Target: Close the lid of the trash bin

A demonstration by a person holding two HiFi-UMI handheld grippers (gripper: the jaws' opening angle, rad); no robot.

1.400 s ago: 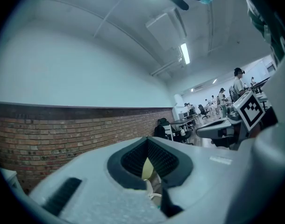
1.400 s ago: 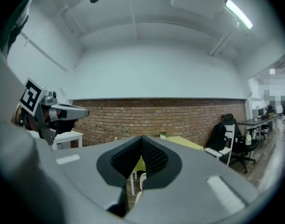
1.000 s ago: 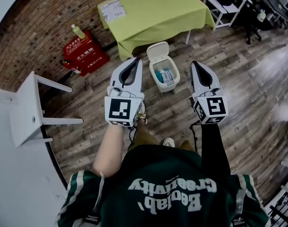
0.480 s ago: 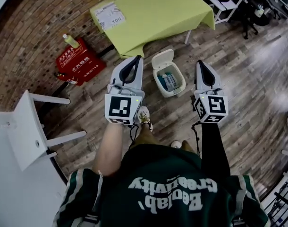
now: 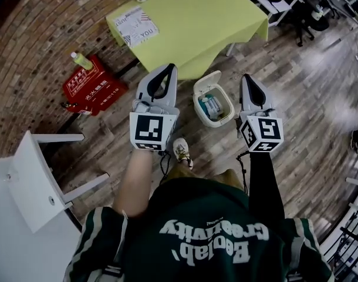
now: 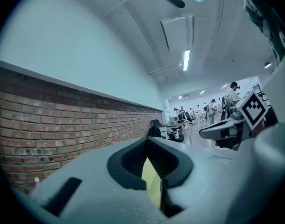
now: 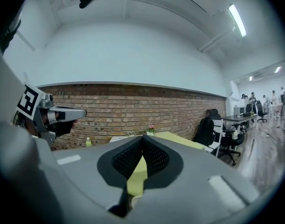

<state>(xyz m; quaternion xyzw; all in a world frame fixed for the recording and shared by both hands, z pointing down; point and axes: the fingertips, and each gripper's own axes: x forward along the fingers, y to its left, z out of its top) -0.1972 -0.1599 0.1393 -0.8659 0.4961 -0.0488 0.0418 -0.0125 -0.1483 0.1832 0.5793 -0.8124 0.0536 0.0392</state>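
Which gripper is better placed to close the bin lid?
Left, probably: the open lid leans from the bin toward the left gripper; the right gripper is beside the bin's opening. Both are shut, empty.

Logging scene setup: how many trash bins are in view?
1: the trash bin, lid up, on the floor beside the green table; more could hide under it.

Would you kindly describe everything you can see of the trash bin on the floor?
The trash bin is small, white and plastic-looking, with rounded corners, standing upright on the wood-plank floor beside the green-clothed table. Its hinged lid is swung open, tipped back toward the table. Bluish-white items lie inside, too small to identify. Neither the left gripper nor the right gripper touches it.
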